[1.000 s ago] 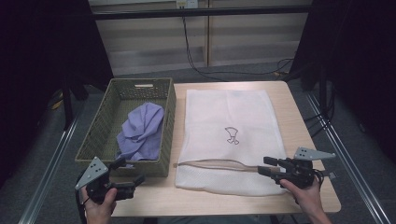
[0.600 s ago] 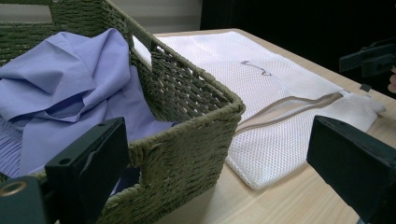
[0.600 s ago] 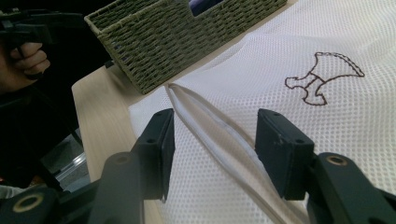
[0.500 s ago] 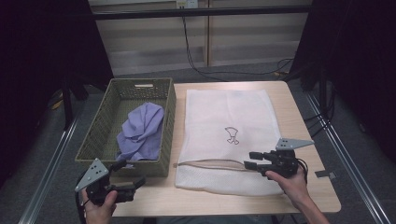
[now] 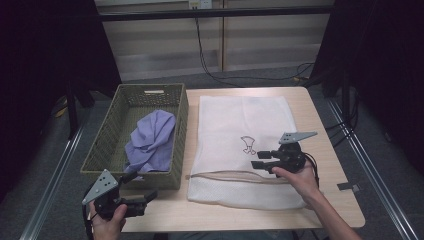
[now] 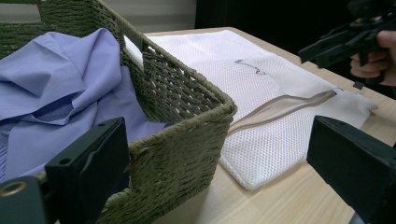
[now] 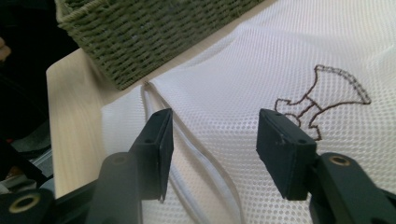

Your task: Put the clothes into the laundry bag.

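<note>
Lower your right gripper point(image 5: 256, 159), jaws apart, onto the mesh bag's point(image 5: 240, 125) zipper edge point(image 7: 196, 154); left gripper point(image 5: 145, 196) waits, jaws apart.

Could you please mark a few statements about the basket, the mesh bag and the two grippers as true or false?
1. A lilac garment lies in the woven basket. True.
2. The white mesh bag lies inside the basket. False: it lies flat on the table beside it.
3. The right gripper is over the bag, jaws open. True.
4. The left gripper grips the garment. False: it holds nothing, near the basket's corner.
</note>
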Action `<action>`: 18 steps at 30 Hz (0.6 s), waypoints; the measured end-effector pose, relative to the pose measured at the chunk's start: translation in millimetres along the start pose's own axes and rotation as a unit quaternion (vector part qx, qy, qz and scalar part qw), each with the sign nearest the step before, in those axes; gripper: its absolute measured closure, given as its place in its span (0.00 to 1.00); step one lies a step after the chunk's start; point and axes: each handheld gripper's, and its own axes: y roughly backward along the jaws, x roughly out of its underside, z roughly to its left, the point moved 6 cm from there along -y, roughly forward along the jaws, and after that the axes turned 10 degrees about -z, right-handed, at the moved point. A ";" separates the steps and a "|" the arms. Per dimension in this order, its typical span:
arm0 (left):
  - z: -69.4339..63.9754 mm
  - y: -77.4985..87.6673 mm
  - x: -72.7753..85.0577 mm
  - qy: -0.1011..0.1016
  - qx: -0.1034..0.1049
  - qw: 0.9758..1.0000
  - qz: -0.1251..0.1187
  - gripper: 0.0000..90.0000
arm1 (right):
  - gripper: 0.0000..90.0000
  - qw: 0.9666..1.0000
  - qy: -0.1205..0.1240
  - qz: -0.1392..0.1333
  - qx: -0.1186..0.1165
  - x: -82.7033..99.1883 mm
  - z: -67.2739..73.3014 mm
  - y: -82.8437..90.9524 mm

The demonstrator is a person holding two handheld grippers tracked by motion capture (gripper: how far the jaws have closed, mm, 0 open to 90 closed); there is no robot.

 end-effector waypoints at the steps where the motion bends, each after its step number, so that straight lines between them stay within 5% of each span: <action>1: -0.3 0.1 0.1 0.001 0.001 1.000 0.000 0.06 | 0.52 1.000 0.000 0.000 0.000 0.0 0.0 0.0; 5: 0.5 -0.3 1.1 -0.002 -0.001 1.000 0.004 0.06 | 0.60 1.000 -0.016 0.009 -0.005 19.9 -8.0 -19.9; 8: 0.8 0.1 0.7 -0.004 -0.004 1.000 0.004 0.06 | 0.66 0.999 0.008 0.036 0.001 28.0 -7.9 -29.3; 18: 1.7 0.6 0.4 -0.011 -0.004 1.000 0.005 0.06 | 0.74 0.998 0.012 0.065 -0.006 41.1 -2.9 -43.8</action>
